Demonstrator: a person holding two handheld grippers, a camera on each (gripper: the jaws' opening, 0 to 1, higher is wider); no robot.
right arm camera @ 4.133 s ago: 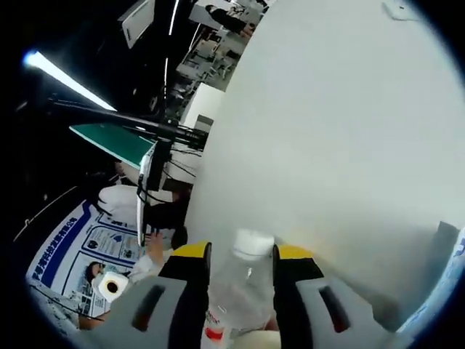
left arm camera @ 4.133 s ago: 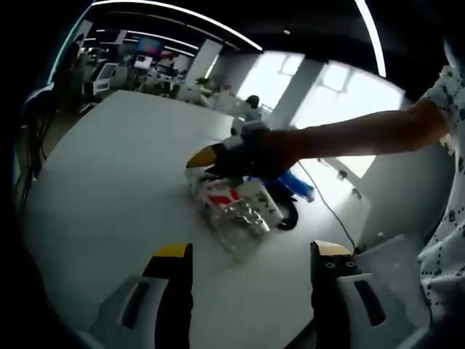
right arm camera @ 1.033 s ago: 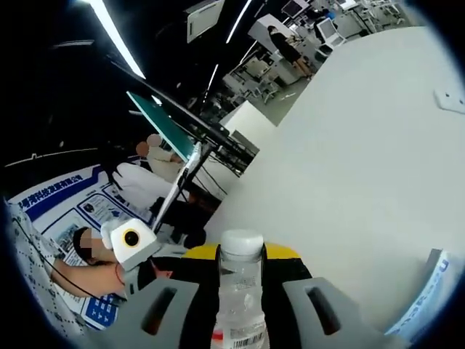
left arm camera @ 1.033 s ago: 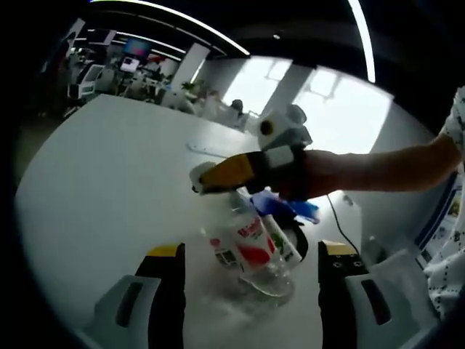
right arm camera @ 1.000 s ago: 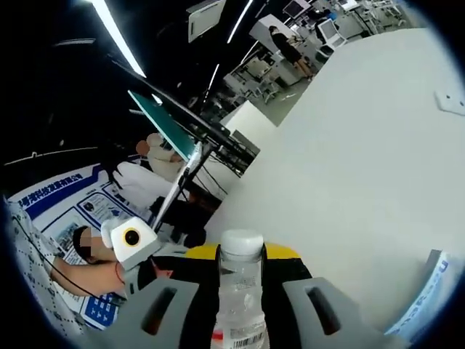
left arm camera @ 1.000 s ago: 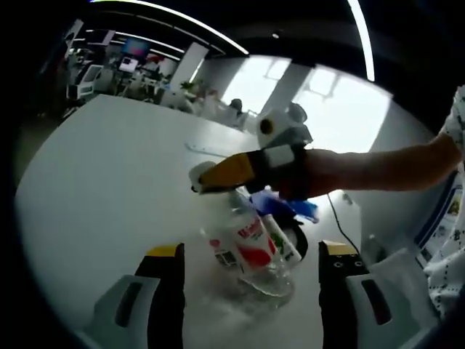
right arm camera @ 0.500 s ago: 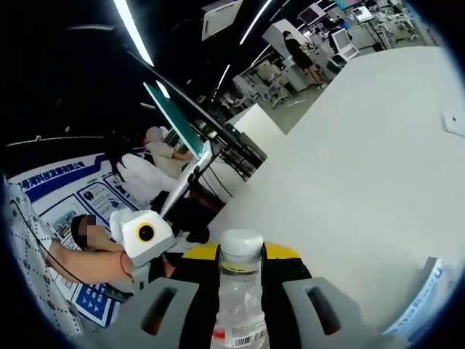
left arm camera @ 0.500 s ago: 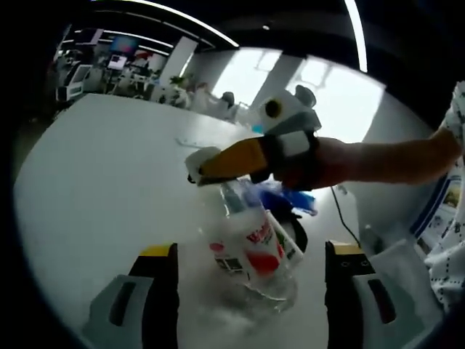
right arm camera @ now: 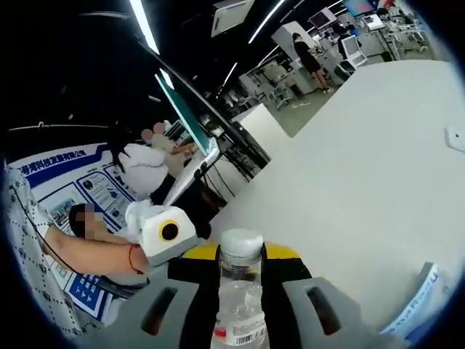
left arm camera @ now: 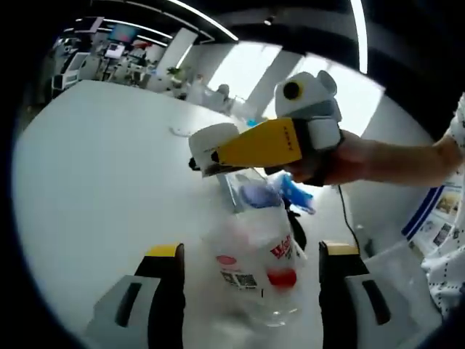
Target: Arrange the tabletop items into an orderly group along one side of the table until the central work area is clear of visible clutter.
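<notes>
A clear plastic bottle (left arm camera: 254, 251) with a red and white label hangs tilted over the white table (left arm camera: 94, 182). My right gripper (left arm camera: 212, 154) comes in from the right and is shut on the bottle's neck just under the white cap (left arm camera: 209, 139). In the right gripper view the cap (right arm camera: 241, 243) stands up between the yellow jaws of my right gripper (right arm camera: 241, 256). My left gripper (left arm camera: 251, 251) is open, its jaws wide apart on either side of the bottle's lower body. I cannot tell whether they touch it.
A blue object (left arm camera: 282, 193) and a black one (left arm camera: 296, 227) lie behind the bottle. A blue and white packet (right arm camera: 423, 297) sits at the table's near right, and a small white piece (right arm camera: 456, 137) lies far out. A person's hand holds the left gripper (right arm camera: 166, 231).
The bottle, lying on the table 4.1 s ago, now hangs by its neck from the right gripper. It stands larger and closer between the left gripper's open jaws.
</notes>
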